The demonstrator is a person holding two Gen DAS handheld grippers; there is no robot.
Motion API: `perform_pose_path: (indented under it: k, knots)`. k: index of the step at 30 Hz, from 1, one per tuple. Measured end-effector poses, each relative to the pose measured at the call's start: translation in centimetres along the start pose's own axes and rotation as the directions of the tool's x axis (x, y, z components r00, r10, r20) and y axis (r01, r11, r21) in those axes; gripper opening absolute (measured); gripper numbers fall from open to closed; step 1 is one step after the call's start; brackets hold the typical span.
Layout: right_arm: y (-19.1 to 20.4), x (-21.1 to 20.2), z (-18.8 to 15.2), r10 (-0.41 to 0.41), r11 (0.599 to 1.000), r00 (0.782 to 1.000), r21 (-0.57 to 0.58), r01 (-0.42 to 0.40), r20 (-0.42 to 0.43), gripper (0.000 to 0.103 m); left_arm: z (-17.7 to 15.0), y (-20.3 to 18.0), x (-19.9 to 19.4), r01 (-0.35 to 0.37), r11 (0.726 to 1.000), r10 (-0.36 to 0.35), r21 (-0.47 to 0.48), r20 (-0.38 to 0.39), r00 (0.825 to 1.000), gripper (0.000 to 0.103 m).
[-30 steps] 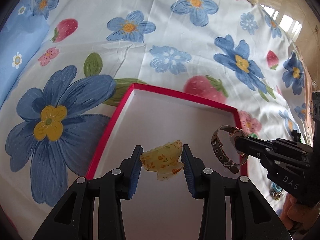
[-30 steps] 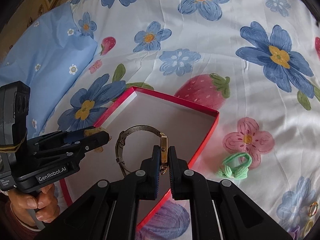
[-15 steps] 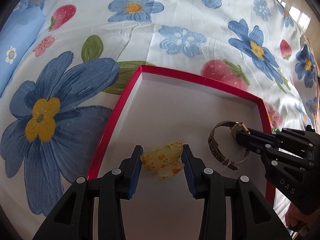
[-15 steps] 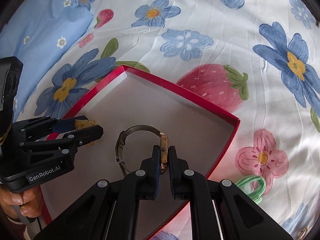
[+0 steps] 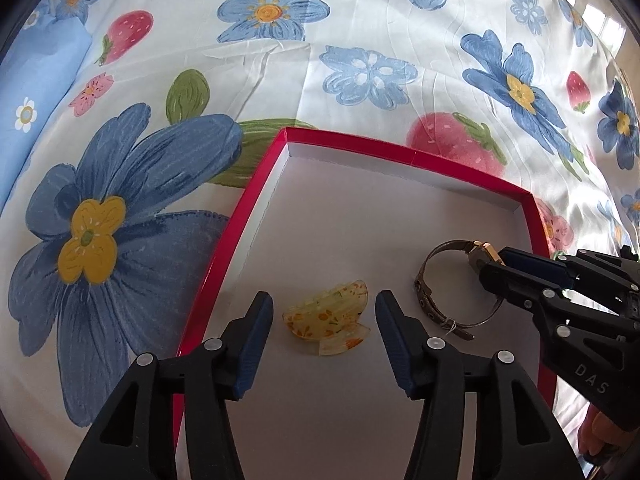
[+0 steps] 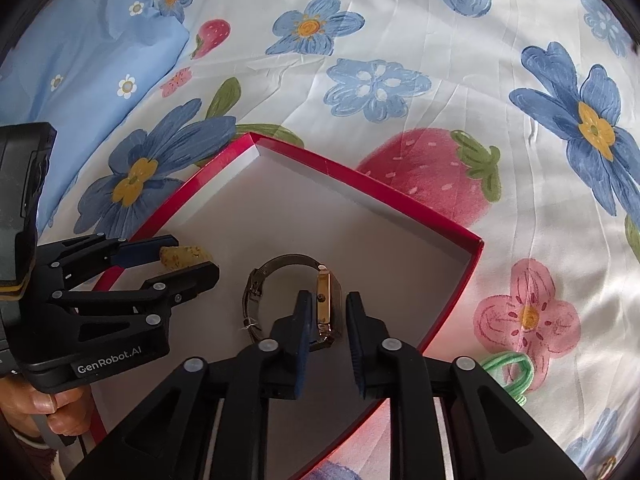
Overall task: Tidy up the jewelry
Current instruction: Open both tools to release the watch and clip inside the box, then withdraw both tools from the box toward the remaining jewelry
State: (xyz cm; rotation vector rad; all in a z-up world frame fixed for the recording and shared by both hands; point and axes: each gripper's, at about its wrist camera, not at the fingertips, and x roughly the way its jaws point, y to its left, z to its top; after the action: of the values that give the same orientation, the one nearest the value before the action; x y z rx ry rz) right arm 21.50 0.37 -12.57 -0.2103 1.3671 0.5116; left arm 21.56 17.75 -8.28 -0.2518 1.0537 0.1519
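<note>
A floral bedsheet [image 5: 360,32] carries a red-rimmed box [image 5: 400,152] with a white floor. Left claw [image 5: 324,320] is released; the amber hair clip [image 5: 326,322] lies on the box floor between its 2 fingers, touching neither. Right claw [image 6: 326,312] is also released, straddling the watch [image 6: 324,300] inside the box. Only the right wrist view shows a green hair tie [image 6: 508,372] outside the box's right rim. The far half of the box floor is bare.
</note>
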Motion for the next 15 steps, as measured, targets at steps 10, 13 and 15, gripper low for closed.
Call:
perform_pose_path:
  k: [10, 13, 15]
  knots:
    - [-2.1, -5.8, -1.7, 0.043, 0.993, 0.990, 0.102, -0.057, 0.133, 0.037, -2.0, -0.2, -5.8, 0.021, 0.999, -0.018, -0.028, 0.096, 0.995, 0.060]
    - [-3.0, -7.4, -2.9, 0.036, 0.989, 0.988, 0.137, -0.057, 0.152, 0.037, -3.1, -0.5, -7.6, 0.045, 0.998, -0.040, -0.041, 0.118, 0.992, 0.060]
    - [-3.6, -8.4, -3.8, 0.030, 0.986, 0.987, 0.157, -0.056, 0.160, 0.037, -4.0, -1.0, -8.7, 0.062, 0.997, -0.056, -0.044, 0.129, 0.990, 0.061]
